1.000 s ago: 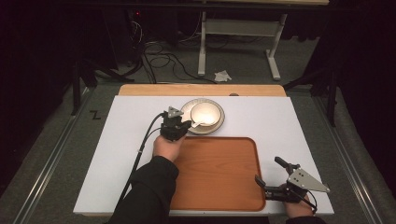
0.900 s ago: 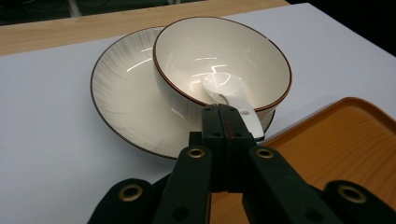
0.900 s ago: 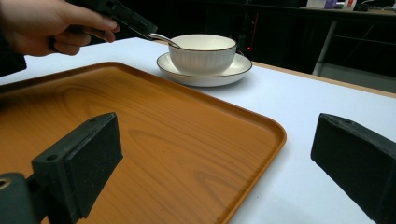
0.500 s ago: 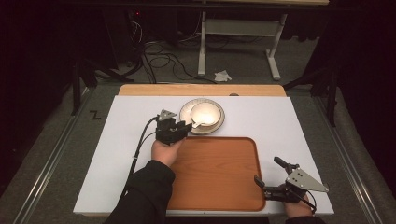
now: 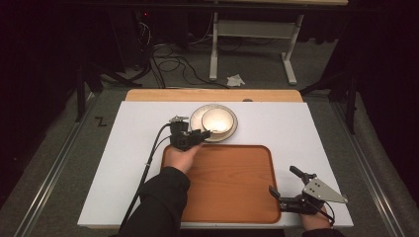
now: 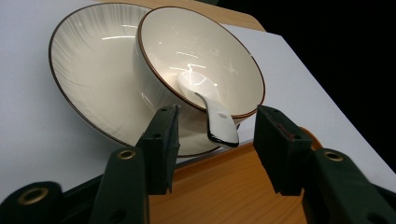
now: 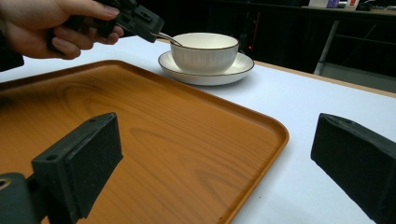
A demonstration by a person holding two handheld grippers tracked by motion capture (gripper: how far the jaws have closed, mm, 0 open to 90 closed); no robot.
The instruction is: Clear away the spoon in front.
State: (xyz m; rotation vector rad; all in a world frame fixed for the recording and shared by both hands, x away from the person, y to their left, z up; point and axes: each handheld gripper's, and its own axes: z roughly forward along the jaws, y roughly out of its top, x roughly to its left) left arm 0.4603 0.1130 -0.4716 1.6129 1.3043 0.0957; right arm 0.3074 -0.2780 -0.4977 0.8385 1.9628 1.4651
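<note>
Our left tongs have just been opening; the spoon handle lies unpinched between the pads, bowl end resting in the bowl on its plate, far of the tray. Spoon placement appears done. Right tongs hover spread, near right.

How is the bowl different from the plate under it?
The bowl is deep with tall sides; the plate is wide and shallow. The bowl sits on top of the plate, while the plate rests on the white table. The bowl holds a white spoon whose handle sticks out over its rim; the plate holds the bowl. Both are round, glossy cream-white, with a thin dark rim.
</note>
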